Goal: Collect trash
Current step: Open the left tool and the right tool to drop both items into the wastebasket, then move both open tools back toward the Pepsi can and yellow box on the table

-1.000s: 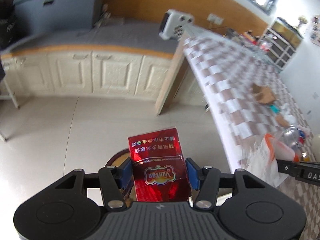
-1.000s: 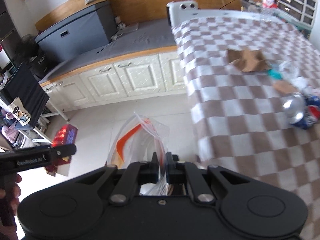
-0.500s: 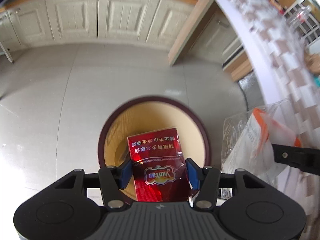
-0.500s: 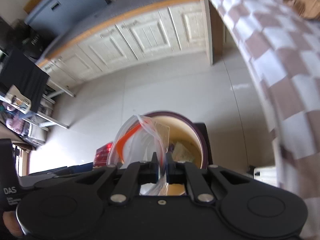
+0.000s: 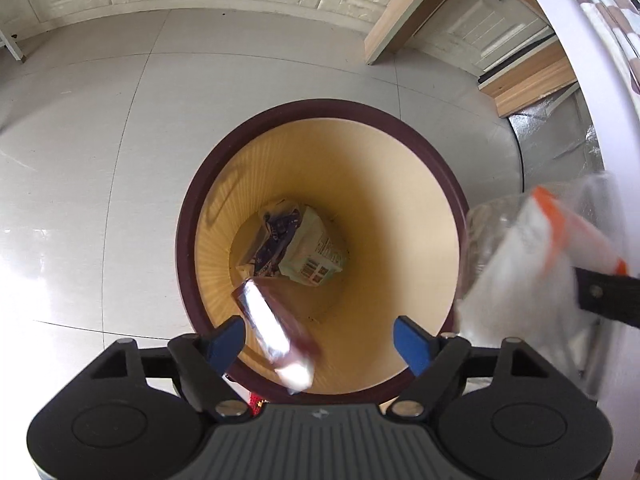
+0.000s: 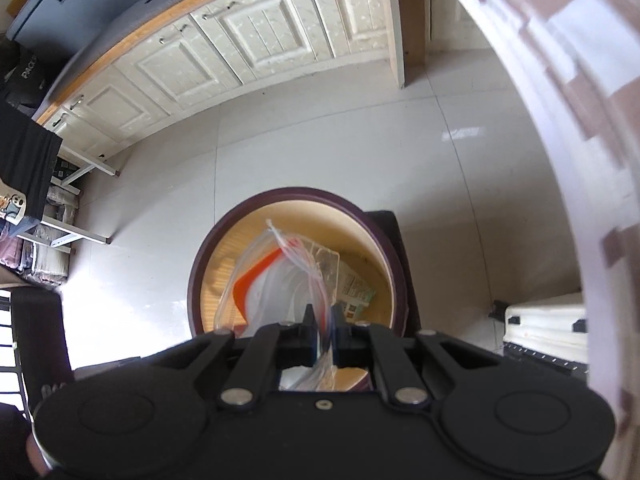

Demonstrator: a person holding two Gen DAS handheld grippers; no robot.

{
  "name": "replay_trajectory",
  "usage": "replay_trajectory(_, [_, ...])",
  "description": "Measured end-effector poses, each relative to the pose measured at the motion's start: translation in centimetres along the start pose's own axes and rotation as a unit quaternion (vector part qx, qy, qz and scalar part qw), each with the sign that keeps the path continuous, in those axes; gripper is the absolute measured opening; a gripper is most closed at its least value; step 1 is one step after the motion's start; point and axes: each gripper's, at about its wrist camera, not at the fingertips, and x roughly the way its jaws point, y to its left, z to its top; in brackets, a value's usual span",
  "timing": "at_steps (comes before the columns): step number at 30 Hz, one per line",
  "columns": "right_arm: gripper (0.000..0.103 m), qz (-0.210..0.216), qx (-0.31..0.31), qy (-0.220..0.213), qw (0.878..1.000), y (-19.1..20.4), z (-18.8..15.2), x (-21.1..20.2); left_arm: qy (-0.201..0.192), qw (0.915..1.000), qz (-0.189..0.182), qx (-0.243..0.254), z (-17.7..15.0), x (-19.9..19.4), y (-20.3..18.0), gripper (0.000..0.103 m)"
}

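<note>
Left fingers (image 5: 320, 340) opening, free; right fingers (image 6: 322, 320) pinch bag (image 6: 276, 288); tiled floor (image 5: 100, 120), seemingly.

One round maroon-rimmed wastebasket (image 5: 320, 112); inside it, two crumpled packages (image 5: 296, 246) and one blurred red box (image 5: 276, 336); above it, one clear orange-striped plastic bag (image 6: 276, 284).

Left gripper (image 5: 320, 340), jaws opening, over the round bin (image 5: 184, 248) at frame centre; a blurred red pack (image 5: 276, 340) falls free between them.
</note>
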Motion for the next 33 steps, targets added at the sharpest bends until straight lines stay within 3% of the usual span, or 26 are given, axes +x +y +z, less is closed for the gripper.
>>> replay_trajectory(5, [0.008, 0.003, 0.023, 0.018, 1.000, -0.2, 0.0, 3.2, -0.002, 0.9999, 0.015, 0.004, 0.0, -0.2, 0.6, 0.081])
replay_trajectory(9, [0.025, -0.008, 0.022, 0.039, 0.999, 0.1, -0.4, 5.6, -0.003, 0.9997, 0.024, 0.002, -0.2, -0.5, 1.3, 0.081])
replay_trajectory(19, [0.025, -0.017, -0.013, 0.058, 0.998, 0.1, -1.7, 5.8, -0.002, 0.9994, 0.034, 0.002, -0.8, -0.7, 1.4, 0.082])
replay_trajectory(24, [0.027, -0.020, -0.034, 0.048, 0.998, -0.3, -2.0, 5.3, -0.009, 0.9990, 0.043, 0.007, -0.1, -0.5, 0.4, 0.089])
replay_trajectory(33, [0.056, -0.026, -0.054, 0.041, 0.997, -1.2, -2.6, 4.6, -0.018, 0.9977, 0.065, 0.006, -0.2, -0.9, 1.2, 0.102])
